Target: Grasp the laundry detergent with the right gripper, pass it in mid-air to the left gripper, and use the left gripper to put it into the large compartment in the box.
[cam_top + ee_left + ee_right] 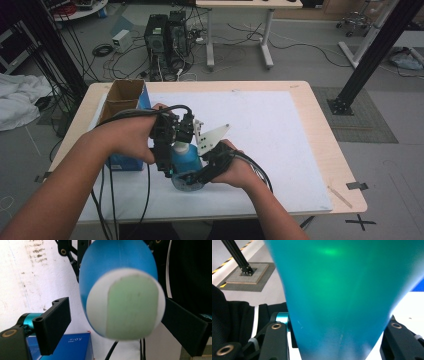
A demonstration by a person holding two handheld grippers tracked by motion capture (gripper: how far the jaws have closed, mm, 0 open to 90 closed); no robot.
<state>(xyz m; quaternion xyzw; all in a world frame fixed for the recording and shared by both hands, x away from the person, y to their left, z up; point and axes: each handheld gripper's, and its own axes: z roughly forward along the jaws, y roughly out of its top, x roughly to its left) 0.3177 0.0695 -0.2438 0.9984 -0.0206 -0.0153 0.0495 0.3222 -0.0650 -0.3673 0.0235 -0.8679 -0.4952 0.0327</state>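
Blue bottle standing low and centre in the high view, on the white mat, white cap end with a pale green top facing the left gripper view. Translucent teal body looming large in the right gripper view. Probably smooth plastic, light to moderate in weight depending on fill, stiff enough to take a squeeze yet likely slippery on its rounded flanks; best taken across the widest part of the body, not by the tapering neck.

Right gripper low at the bottle's base, jaws clamped on the body from both sides. Left gripper up by the cap, jaws standing apart on either side of the cap end, no clear contact visible. Both hands drawn close together, forearms entering from the bottom edge, left wrist bent downward over the bottle.

Blue cardboard box open-topped, left of centre, just beside the left hand.
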